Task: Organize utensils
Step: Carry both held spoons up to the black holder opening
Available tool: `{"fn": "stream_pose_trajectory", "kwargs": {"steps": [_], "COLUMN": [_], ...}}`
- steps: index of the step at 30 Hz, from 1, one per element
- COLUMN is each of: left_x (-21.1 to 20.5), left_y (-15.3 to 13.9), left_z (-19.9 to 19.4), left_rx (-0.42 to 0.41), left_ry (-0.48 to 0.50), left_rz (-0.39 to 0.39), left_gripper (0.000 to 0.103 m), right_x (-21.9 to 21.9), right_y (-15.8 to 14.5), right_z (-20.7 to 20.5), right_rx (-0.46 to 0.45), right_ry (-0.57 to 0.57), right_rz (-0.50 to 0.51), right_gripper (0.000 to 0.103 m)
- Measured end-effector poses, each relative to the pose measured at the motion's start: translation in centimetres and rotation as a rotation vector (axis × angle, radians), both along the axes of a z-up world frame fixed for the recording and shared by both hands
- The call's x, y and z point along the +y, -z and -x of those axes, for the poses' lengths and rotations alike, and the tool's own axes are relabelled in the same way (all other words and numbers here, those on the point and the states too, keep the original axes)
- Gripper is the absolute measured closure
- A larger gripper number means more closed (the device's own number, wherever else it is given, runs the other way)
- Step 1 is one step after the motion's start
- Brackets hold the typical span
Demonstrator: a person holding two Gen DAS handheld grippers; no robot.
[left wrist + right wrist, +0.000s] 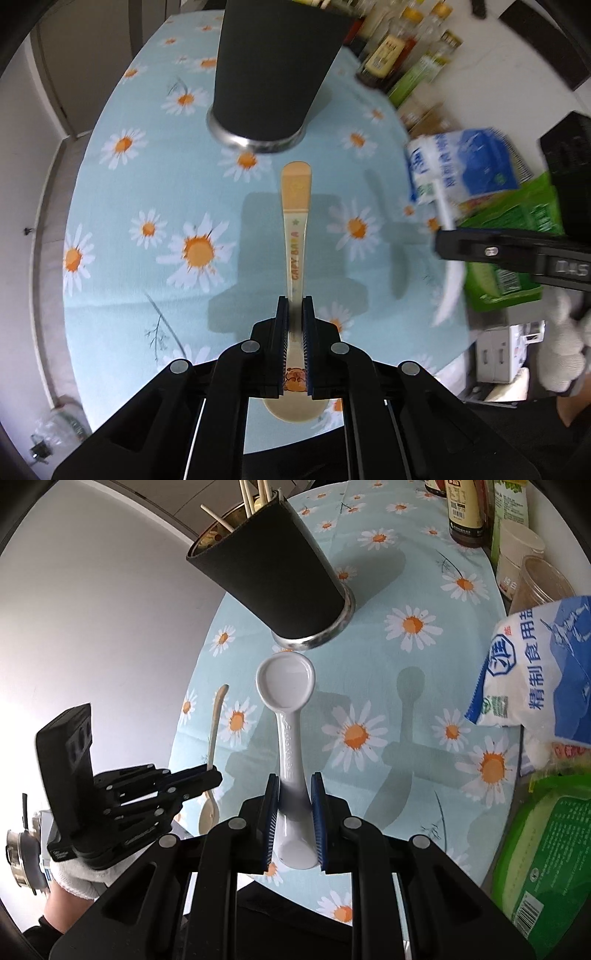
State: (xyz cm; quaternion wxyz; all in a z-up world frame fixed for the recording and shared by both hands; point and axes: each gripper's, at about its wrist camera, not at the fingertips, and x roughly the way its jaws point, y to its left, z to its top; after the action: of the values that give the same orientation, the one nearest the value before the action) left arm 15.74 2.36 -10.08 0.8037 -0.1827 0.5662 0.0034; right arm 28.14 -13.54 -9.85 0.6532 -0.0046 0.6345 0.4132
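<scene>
My left gripper (295, 306) is shut on a cream spoon (296, 210) printed "CAPY BARA", its handle pointing ahead toward the black utensil cup (269, 70) and its bowl behind the pads. My right gripper (295, 782) is shut on the handle of a white ceramic spoon (286, 686), bowl forward, just short of the same cup (273, 572), which holds several chopsticks. Both spoons hang above the daisy tablecloth (147, 184). The left gripper and cream spoon (216, 720) also show in the right wrist view, at the left.
A blue and white salt bag (539, 672), a green packet (546, 853), sauce bottles (465, 513) and lidded jars (532, 572) crowd the table's right side. The right gripper (491, 251) shows at the right of the left wrist view.
</scene>
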Motion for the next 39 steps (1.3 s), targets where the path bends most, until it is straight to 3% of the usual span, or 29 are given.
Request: {"fn": "stream_pose_trajectory", "kwargs": {"steps": [9,20,29,39], "left_x": [3.0,6.9,8.6,8.7], "left_y": [-3.3,-8.9,-11.5,-13.8], "left_z": [-1.4,-3.6,-5.6,-7.0], "left_rx": [-0.169,-0.434,-0.524,-0.616], "left_ry": [0.016,0.045,0.095,0.126], "left_rz": [0.027,0.064,0.07,0.035], "left_gripper": [0.097,0.097,0.097,0.097], "right_x": [2.3,5.3,6.6,7.0], "right_y": [-1.8,-6.1,-8.0,-11.7], "right_z": [-0.6,-1.9,-2.8,-3.2], "right_rx": [-0.061,-0.201,-0.275,-0.416], "right_ry": [0.035,0.112,0.185,0.24], "right_rz": [-0.083,-0.218,-0.272,-0.365], "right_gripper": [0.084,0.084,0.084,0.084]}}
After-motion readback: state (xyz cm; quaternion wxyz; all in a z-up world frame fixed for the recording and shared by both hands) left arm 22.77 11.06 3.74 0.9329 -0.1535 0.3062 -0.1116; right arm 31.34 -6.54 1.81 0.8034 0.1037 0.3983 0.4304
